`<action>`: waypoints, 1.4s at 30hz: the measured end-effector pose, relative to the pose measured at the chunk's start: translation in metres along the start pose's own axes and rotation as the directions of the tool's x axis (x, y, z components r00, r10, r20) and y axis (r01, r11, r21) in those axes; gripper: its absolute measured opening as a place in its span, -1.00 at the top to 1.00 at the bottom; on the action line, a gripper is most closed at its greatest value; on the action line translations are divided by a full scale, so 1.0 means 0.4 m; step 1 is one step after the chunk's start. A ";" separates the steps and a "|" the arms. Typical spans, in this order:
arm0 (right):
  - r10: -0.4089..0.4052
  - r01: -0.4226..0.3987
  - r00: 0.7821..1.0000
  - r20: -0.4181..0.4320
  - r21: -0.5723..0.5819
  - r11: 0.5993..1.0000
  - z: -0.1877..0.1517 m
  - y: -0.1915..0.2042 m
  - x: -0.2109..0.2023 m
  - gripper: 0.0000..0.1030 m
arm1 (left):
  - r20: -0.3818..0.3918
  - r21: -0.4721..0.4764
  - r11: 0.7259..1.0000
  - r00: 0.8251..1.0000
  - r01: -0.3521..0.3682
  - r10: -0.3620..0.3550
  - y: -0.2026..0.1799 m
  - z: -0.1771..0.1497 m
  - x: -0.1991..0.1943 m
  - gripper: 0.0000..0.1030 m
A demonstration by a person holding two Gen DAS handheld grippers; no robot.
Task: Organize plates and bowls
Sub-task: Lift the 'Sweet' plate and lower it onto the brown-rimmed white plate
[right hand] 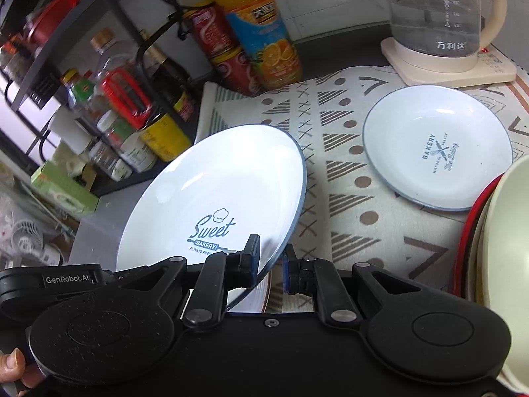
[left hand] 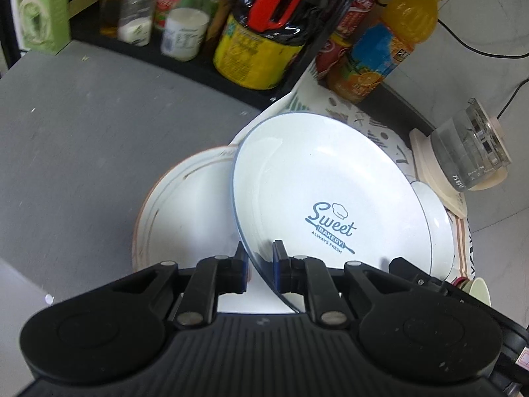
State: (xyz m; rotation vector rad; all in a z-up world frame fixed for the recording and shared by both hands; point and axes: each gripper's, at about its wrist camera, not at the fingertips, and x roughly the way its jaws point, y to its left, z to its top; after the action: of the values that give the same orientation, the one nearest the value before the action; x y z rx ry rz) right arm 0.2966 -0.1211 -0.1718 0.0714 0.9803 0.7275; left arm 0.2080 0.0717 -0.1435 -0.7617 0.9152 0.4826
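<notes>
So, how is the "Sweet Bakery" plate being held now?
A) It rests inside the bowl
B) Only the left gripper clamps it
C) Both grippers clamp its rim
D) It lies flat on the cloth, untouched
C: the left gripper and the right gripper each pinch the rim of the tilted Sweet Bakery plate.

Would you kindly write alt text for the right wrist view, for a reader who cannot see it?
The right gripper pinches the rim of a tilted white "Sweet Bakery" plate above a patterned cloth. A smaller bakery plate lies flat on the cloth, with a glass kettle and an orange drink bottle behind.
</notes>
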 end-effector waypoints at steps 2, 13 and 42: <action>0.002 -0.002 1.000 -0.003 -0.002 1.000 -0.011 0.004 -0.004 0.75 | 0.001 -0.004 1.000 1.000 -0.002 0.002 0.010 -0.014 -0.008 0.75; -0.003 0.001 0.999 -0.037 -0.047 0.999 -0.060 0.037 0.001 0.75 | -0.013 -0.041 0.999 1.000 -0.025 0.025 0.070 -0.068 -0.024 0.74; -0.047 0.044 0.996 -0.073 -0.046 0.998 -0.095 0.060 0.044 0.75 | -0.163 -0.032 0.999 0.987 -0.021 0.016 0.125 -0.029 0.032 0.67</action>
State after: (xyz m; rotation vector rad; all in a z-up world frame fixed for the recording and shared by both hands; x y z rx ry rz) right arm 0.2604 -0.1023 -0.1975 -0.0172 1.0329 0.7139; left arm 0.1755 0.0958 -0.1776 -0.8328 1.0689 0.4580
